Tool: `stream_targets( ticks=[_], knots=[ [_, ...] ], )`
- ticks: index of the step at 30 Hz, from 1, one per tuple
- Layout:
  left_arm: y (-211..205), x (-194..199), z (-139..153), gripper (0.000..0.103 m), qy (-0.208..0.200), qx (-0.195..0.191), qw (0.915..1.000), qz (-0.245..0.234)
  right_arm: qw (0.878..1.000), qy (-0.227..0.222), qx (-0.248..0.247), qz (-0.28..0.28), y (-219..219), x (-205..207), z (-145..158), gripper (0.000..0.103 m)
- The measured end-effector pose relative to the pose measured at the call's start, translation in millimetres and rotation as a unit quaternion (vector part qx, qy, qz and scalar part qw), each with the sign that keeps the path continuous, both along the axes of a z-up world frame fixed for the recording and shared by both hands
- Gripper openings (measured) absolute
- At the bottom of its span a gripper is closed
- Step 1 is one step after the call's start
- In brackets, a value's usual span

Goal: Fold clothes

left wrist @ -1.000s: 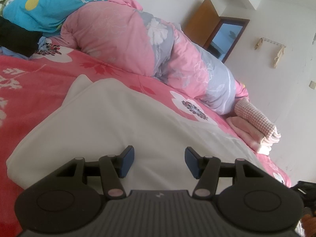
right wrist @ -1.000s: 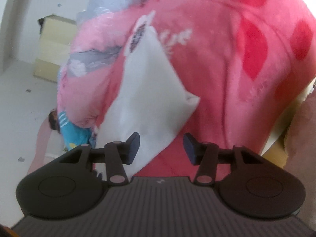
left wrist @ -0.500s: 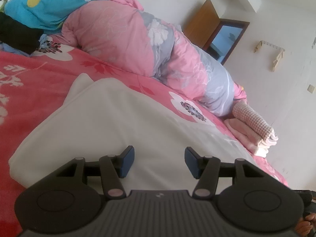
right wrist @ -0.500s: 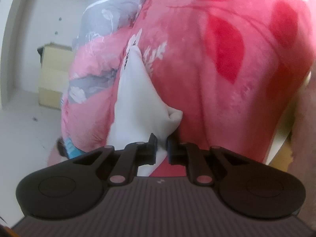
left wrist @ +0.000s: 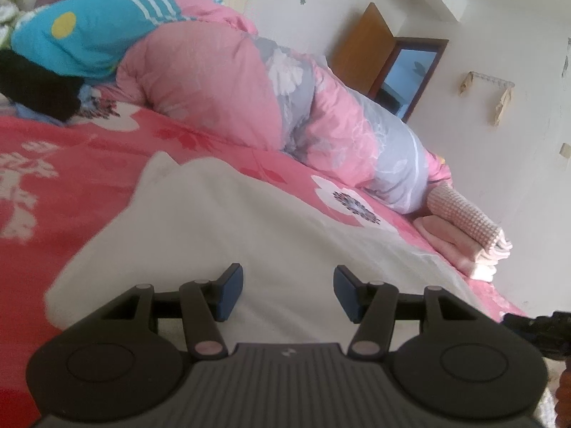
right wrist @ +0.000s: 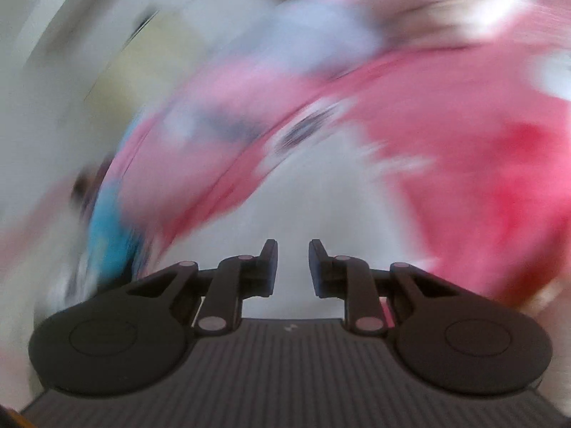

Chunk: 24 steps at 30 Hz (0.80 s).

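While the left gripper hangs over the white garment with its blue pads spread wide and nothing between them, the cloth lies flat on the red floral bedsheet, reaching ahead of the fingertips and out to both sides. Beyond it, further ahead, a rolled pink and grey quilt runs across the bed, with a blue striped pillow at its left end and a stack of folded pink towels to the right. The right wrist view is heavily smeared by motion. The right gripper shows a narrow gap after its jaws just parted a little; white cloth fills the view ahead of and between the pads, but I cannot tell whether they pinch it.
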State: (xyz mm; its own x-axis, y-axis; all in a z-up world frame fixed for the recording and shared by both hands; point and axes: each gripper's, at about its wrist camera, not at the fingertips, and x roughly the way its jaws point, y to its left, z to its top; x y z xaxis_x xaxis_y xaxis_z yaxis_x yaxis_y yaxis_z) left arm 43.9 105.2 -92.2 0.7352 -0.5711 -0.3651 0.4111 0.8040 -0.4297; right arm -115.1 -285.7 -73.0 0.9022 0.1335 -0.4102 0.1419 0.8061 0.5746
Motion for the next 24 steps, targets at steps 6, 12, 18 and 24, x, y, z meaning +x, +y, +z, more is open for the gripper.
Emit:
stream_targets(
  ticks=[6, 12, 18, 24],
  knots=[
    [15, -3, -2, 0.058, 0.001, 0.004, 0.9997, 0.022, 0.973, 0.026, -0.185, 0.135, 84, 48, -21, 0.016],
    [18, -3, -1, 0.058, -0.002, 0.004, 0.9996, 0.028, 0.982, 0.059, -0.18, 0.026, 11, 15, -26, 0.012],
    [17, -4, 2, 0.058, -0.008, 0.007, 0.9993, 0.035, 0.978, 0.077, -0.153, -0.12, -46, -18, -13, 0.01],
    [9, -9, 7, 0.064, -0.033, 0.028, 0.9984, 0.036, 0.983, 0.009, -0.186, -0.007, -4, -5, 3, 0.01]
  ],
)
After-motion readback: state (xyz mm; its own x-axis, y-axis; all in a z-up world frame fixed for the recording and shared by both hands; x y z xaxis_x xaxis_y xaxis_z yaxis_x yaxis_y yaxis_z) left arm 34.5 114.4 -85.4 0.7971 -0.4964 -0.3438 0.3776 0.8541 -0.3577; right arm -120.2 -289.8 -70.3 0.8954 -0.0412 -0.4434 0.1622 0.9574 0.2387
